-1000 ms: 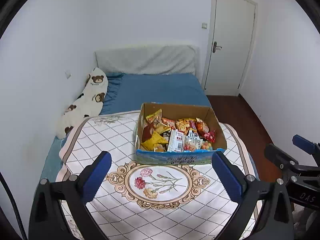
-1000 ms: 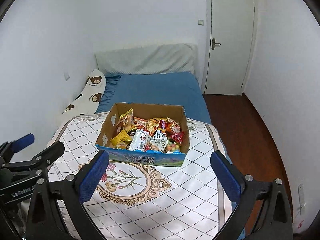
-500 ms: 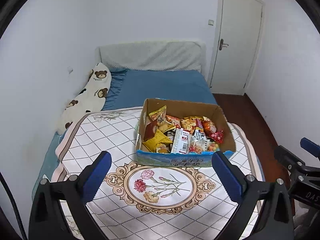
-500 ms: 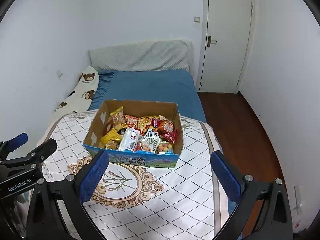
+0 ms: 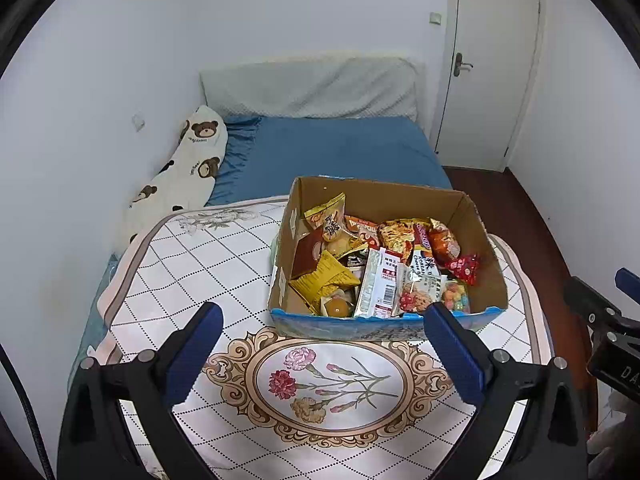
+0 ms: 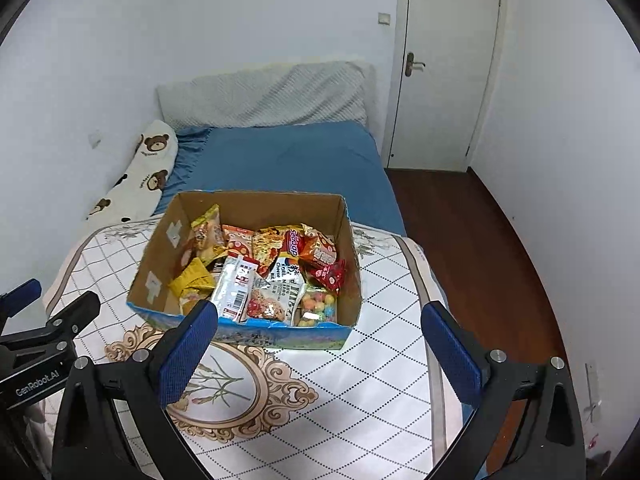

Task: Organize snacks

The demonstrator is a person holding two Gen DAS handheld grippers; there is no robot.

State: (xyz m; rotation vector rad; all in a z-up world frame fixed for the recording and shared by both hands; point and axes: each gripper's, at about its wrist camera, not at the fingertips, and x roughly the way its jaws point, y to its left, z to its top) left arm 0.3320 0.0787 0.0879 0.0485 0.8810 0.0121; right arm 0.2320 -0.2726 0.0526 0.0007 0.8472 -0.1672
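A cardboard box (image 5: pixel 492 280) with a blue front stands on a table with a checked floral cloth (image 5: pixel 208 264). It is full of snack packets: yellow packets (image 5: pixel 324 280) at the left, a white barcode packet (image 5: pixel 378 286) in the middle, a red sweet (image 5: pixel 464 266) at the right. The box also shows in the right wrist view (image 6: pixel 352 264). My left gripper (image 5: pixel 324 354) is open and empty, held in front of the box. My right gripper (image 6: pixel 320 348) is open and empty, in front of the box's right half.
A bed with a blue sheet (image 5: pixel 336 156) lies behind the table, with a bear-print pillow (image 5: pixel 184 168) along the left wall. A white door (image 6: pixel 444 64) is shut at the back right. Dark wood floor (image 6: pixel 480 248) runs to the right of the table.
Both grippers have moved closer to the box. The box sits further right in the left view and further left in the right view. Both stay open.
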